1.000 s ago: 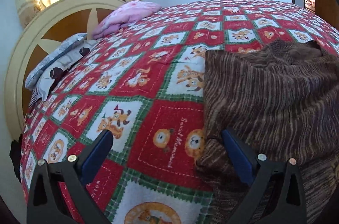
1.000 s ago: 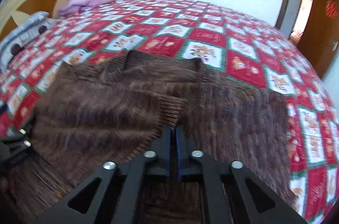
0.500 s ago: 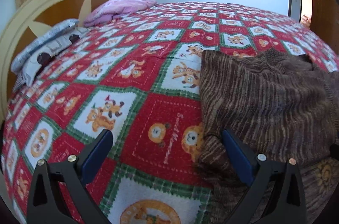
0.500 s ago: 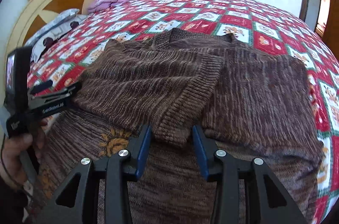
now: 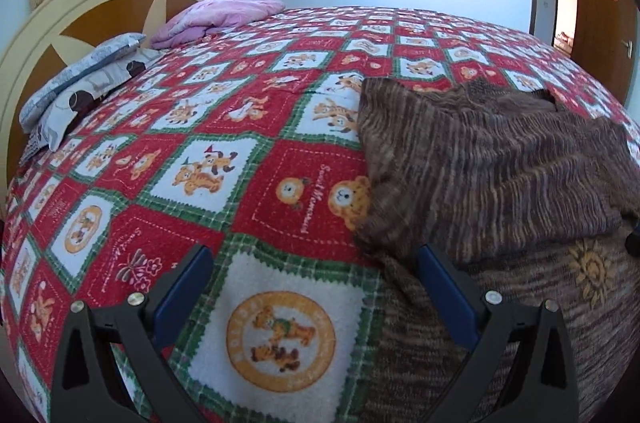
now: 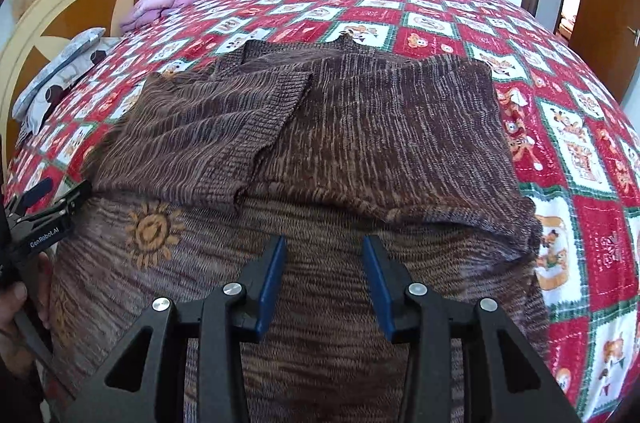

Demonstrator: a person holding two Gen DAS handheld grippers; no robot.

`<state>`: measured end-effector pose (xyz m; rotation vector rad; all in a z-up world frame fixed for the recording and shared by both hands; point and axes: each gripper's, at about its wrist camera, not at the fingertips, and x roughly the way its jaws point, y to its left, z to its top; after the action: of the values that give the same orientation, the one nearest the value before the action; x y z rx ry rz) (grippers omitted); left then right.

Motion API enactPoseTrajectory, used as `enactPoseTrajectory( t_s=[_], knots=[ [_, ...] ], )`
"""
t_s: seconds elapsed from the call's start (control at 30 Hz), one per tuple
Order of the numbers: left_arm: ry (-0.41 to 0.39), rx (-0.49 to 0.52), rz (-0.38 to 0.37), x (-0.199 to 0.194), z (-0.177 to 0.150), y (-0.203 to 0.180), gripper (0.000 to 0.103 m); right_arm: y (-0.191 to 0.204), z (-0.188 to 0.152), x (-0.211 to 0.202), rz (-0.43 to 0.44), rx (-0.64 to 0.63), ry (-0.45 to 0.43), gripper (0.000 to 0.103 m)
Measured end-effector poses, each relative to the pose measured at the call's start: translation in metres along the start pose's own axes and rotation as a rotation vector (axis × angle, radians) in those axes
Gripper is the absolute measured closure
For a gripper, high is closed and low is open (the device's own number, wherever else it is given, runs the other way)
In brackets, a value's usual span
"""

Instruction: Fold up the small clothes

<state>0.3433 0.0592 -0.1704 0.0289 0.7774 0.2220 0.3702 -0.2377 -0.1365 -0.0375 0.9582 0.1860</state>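
Note:
A brown striped knit sweater point(image 6: 360, 127) with orange sun motifs lies on the bed, both sleeves folded in over its chest. The left sleeve point(image 6: 208, 135) lies across the front with its cuff near the middle. The sweater also shows in the left wrist view point(image 5: 492, 175). My right gripper point(image 6: 324, 275) is open and empty above the sweater's lower body. My left gripper point(image 5: 316, 287) is open and empty over the sweater's left edge and the bedspread. It also shows in the right wrist view point(image 6: 44, 211), held by a hand at the sweater's left side.
The red, green and white cartoon bedspread point(image 5: 224, 127) covers the whole bed. A pink blanket point(image 5: 216, 15) and a grey patterned pillow point(image 5: 80, 83) lie at the cream and wood headboard point(image 5: 80, 7). A wooden door point(image 6: 604, 7) stands at the far right.
My right gripper let go of the left sleeve cuff, opened wide and drew back toward the hem. The sleeve now rests on the chest. My left gripper pulled back slightly, still open.

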Motion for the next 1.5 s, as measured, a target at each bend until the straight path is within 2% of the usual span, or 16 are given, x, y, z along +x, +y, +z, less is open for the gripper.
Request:
enactPoseTrajectory(
  t_s=[0.13, 0.3, 0.53, 0.6, 0.87, 1.07, 1.3, 1.5],
  knots=[
    [-0.011, 0.045, -0.008, -0.011, -0.006, -0.005, 0.000, -0.004, -0.011, -0.006, -0.005, 0.005, -0.013, 0.057],
    [-0.012, 0.048, -0.040, -0.026, -0.016, -0.006, 0.000, -0.004, -0.026, -0.017, -0.001, -0.004, -0.022, 0.050],
    [0.002, 0.057, -0.088, -0.041, -0.028, -0.005, 0.000, 0.000, -0.044, -0.035, -0.016, -0.043, -0.036, 0.048],
    [0.003, 0.053, -0.102, -0.047, -0.031, -0.003, 0.000, -0.002, -0.049, -0.038, -0.006, -0.027, -0.018, 0.043],
    [-0.021, 0.072, -0.140, -0.079, -0.046, 0.006, 0.000, -0.005, -0.078, -0.061, 0.008, -0.001, -0.005, 0.043],
    [-0.046, 0.133, -0.159, -0.110, -0.064, 0.009, 0.000, -0.006, -0.103, -0.082, -0.015, -0.008, 0.020, 0.043],
    [-0.022, 0.199, -0.206, -0.140, -0.100, 0.011, 0.000, -0.015, -0.138, -0.119, -0.035, 0.019, 0.029, 0.043],
    [-0.020, 0.197, -0.228, -0.160, -0.117, 0.019, 0.000, -0.027, -0.161, -0.145, -0.054, 0.064, 0.024, 0.043]
  ],
)
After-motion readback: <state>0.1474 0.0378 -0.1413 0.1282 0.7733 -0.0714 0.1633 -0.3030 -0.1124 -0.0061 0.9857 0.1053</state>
